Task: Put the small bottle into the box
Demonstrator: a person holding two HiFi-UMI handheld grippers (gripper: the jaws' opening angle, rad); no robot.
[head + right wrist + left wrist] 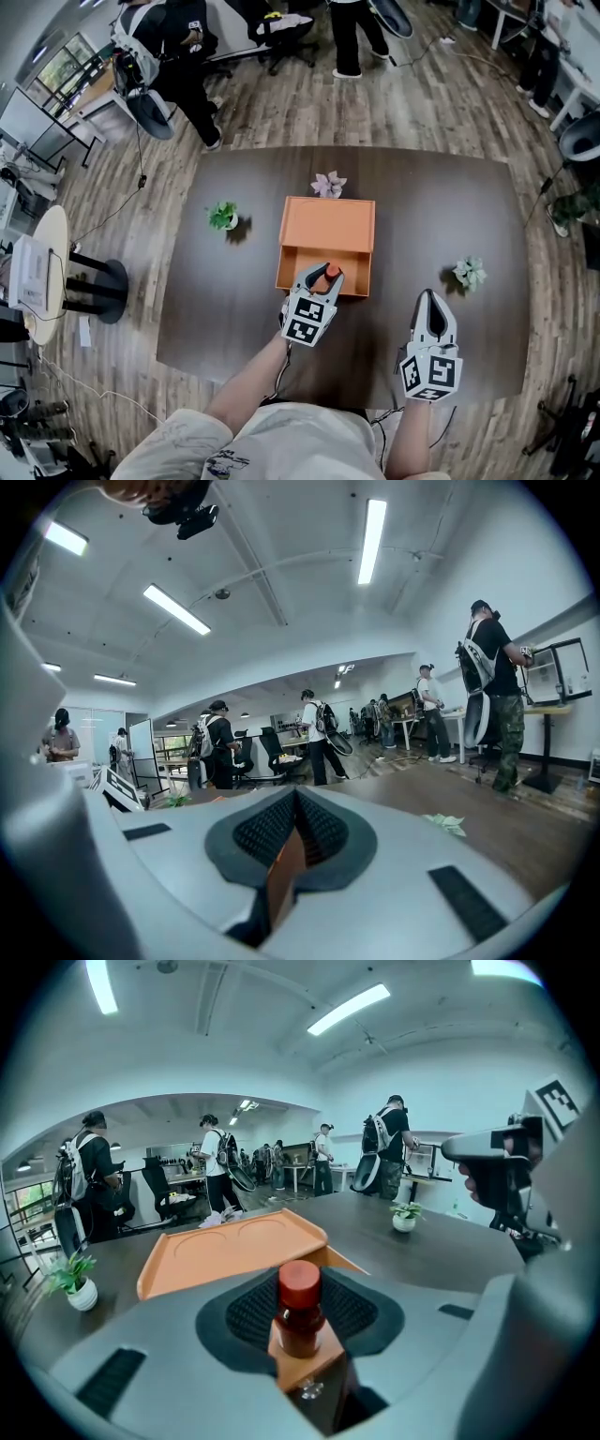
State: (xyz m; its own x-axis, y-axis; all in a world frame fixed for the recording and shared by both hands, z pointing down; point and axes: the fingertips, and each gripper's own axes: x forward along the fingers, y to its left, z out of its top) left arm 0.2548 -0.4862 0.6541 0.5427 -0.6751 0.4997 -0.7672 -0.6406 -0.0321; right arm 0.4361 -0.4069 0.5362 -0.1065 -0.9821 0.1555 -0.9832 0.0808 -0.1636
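The small bottle (pixel 331 271) is in my left gripper (pixel 323 277), held over the near side of the orange box (pixel 300 267), which sits in the middle of the dark table (pixel 441 206). From the head view I cannot tell if it is past the rim yet. My right gripper (pixel 430 300) hangs over bare table to the right, well apart from the box, so the left hand is clearly the nearer 1. 3 small potted plants stand around the box, none close to the bottle.

In the left gripper view the fingers are clamped on the bottle's (pixel 300 1312) body. It stands upright between them, long axis vertical, red cap on top. The box (pixel 225 1255) lies just ahead of the fingers and below the bottle, with its near corner right behind the cap and 2 round recesses pressed into its flat orange surface. My judgement is that the coming move is a short push forward and down before letting go.

In the right gripper view the jaws are pressed together with nothing between them, aimed across the table at the room.

I can read no brand or label on the bottle or the box. The only printing is the black-and-white square markers on the gripper cubes.
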